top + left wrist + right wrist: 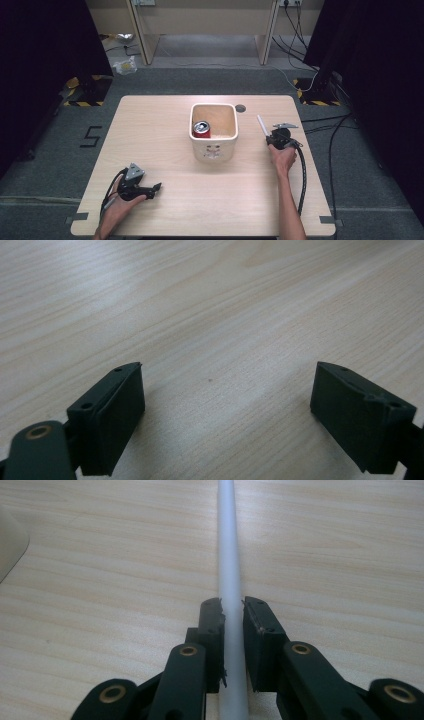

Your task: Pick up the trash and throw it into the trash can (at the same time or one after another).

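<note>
Right gripper (232, 612) jaws clamped on white tube (229, 555); tube runs straight ahead from jaws along table (100, 580). Bin (214, 131) with can (202, 129) off to jaws' left. Left gripper (227, 390) jaws wide apart, empty.

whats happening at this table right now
A person holds tongs in each hand at a wooden table. The right tongs are shut on a white stick, just right of a white bin that has a red can inside. The left tongs sit open near the table's front left, holding nothing.
</note>
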`<state>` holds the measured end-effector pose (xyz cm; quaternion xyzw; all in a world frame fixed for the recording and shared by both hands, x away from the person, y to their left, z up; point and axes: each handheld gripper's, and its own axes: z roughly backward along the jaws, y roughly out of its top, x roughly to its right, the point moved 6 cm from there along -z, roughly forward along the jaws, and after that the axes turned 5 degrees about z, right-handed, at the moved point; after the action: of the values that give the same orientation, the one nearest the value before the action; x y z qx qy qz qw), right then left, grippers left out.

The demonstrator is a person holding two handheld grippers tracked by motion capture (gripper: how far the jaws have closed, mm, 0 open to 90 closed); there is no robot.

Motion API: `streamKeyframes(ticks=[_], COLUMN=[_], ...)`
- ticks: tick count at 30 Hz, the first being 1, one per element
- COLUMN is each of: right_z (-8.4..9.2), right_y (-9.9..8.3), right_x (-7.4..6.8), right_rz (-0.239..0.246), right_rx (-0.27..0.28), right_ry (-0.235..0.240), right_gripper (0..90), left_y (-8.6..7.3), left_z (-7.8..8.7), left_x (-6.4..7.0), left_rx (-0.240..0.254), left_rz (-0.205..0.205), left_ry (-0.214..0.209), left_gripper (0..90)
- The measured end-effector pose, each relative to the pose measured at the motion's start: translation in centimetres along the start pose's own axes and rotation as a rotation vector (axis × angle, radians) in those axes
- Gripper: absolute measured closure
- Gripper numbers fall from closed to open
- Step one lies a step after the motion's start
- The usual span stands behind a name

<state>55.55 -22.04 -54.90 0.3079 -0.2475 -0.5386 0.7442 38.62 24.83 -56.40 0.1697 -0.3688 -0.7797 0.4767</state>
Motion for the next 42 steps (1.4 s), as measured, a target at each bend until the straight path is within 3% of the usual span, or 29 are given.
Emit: streamKeyframes(ticks=[6, 18, 29, 42], right_z=[0.1, 3.0, 6.0, 7.9], right_y=[0.0, 2.4, 5.8, 8.5], right_x=[0.2, 0.2, -1.0, -2.4], right_rz=[-0.01, -0.023, 0.004, 0.03], right_rx=[0.01, 0.117, 0.193, 0.24], right_ry=[0.0, 0.027, 0.061, 0.101], right_gripper=[79.3, 79.5, 79.4, 79.4], left_y=[0.0, 0.0, 0.0, 0.0], left_z=[0.0, 0.0, 0.0, 0.0], left_x=[0.0, 0.0, 0.0, 0.0], left_rx=[0.0, -0.001, 0.0, 0.0], left_rz=[0.001, -0.002, 0.0, 0.0], left_ry=[0.0, 0.0, 0.0, 0.0], left_gripper=[13.2, 13.2, 13.2, 13.2])
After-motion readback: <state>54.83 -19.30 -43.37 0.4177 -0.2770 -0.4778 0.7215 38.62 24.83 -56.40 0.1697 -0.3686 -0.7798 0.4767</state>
